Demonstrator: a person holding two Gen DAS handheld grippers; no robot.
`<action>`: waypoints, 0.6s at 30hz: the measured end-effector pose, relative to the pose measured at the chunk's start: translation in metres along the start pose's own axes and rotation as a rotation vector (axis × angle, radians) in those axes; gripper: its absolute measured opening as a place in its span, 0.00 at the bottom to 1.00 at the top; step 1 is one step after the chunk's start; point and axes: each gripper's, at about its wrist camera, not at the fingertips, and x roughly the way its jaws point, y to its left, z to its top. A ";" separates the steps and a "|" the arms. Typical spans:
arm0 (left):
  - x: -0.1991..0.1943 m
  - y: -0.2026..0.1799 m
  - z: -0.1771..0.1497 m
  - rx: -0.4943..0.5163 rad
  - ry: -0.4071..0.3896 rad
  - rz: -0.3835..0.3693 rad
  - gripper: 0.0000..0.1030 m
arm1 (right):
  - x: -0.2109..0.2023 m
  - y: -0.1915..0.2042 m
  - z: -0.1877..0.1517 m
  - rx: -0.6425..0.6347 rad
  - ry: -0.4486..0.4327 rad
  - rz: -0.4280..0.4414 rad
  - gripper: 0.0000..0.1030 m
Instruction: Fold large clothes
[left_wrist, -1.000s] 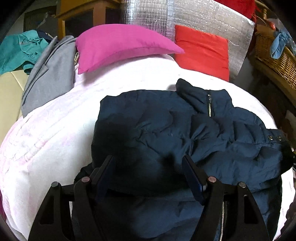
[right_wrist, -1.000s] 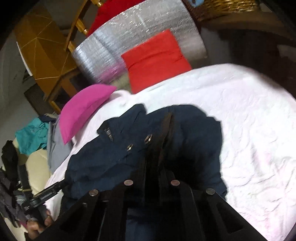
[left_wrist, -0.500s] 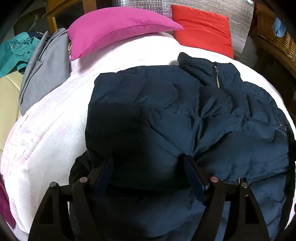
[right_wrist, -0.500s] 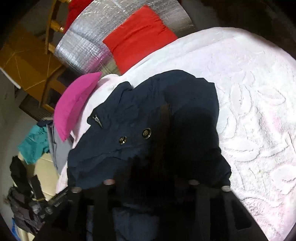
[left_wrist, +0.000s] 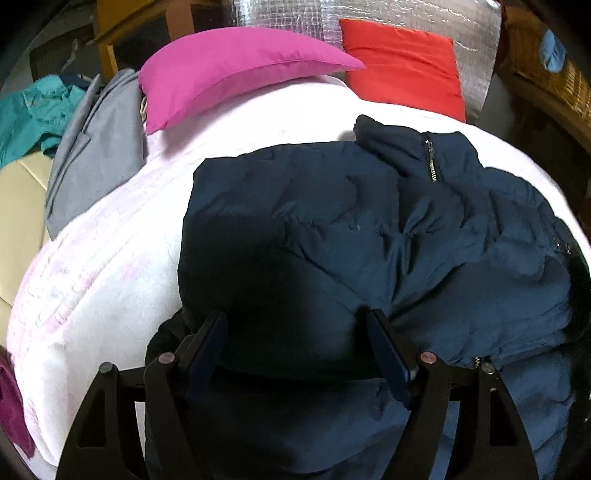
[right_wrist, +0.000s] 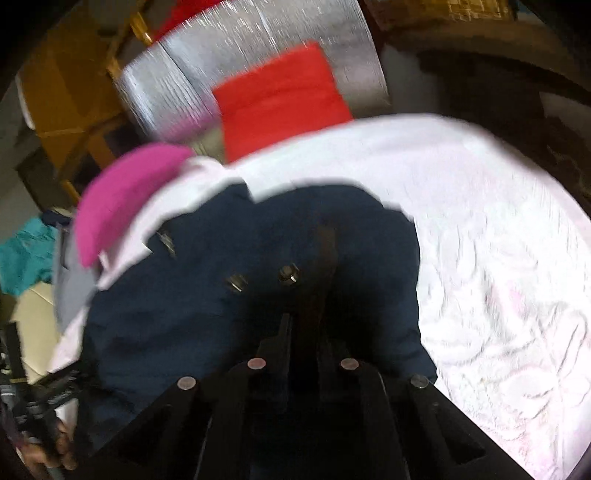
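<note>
A navy padded jacket (left_wrist: 351, 229) lies folded on the white bed cover (left_wrist: 92, 280), its zip collar at the far right. My left gripper (left_wrist: 295, 328) is open, its fingers straddling the jacket's near folded edge without closing on it. In the right wrist view the jacket (right_wrist: 207, 295) shows two metal snaps. My right gripper (right_wrist: 306, 325) has its jaws almost together over dark fabric at the jacket's right part; blur and shadow hide whether it pinches cloth.
A magenta pillow (left_wrist: 229, 70) and a red pillow (left_wrist: 402, 59) lie at the bed's head against a silver foil panel (left_wrist: 280, 14). Grey (left_wrist: 96, 147) and teal (left_wrist: 29, 114) clothes lie at the left. A wicker basket (left_wrist: 546, 70) stands at the right.
The left gripper dipped closer over the jacket and drew back slightly, staying open. The right gripper swung over the jacket's right side; its view is now blurred.
</note>
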 end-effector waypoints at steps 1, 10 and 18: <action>-0.001 -0.001 0.000 0.009 -0.004 0.008 0.76 | 0.002 0.002 -0.001 -0.007 0.003 -0.008 0.10; -0.001 0.000 -0.001 0.017 -0.005 0.016 0.76 | -0.002 0.002 0.001 0.003 0.007 -0.012 0.10; -0.002 -0.002 -0.001 0.025 -0.016 0.023 0.76 | -0.018 0.016 0.001 -0.078 -0.102 -0.101 0.09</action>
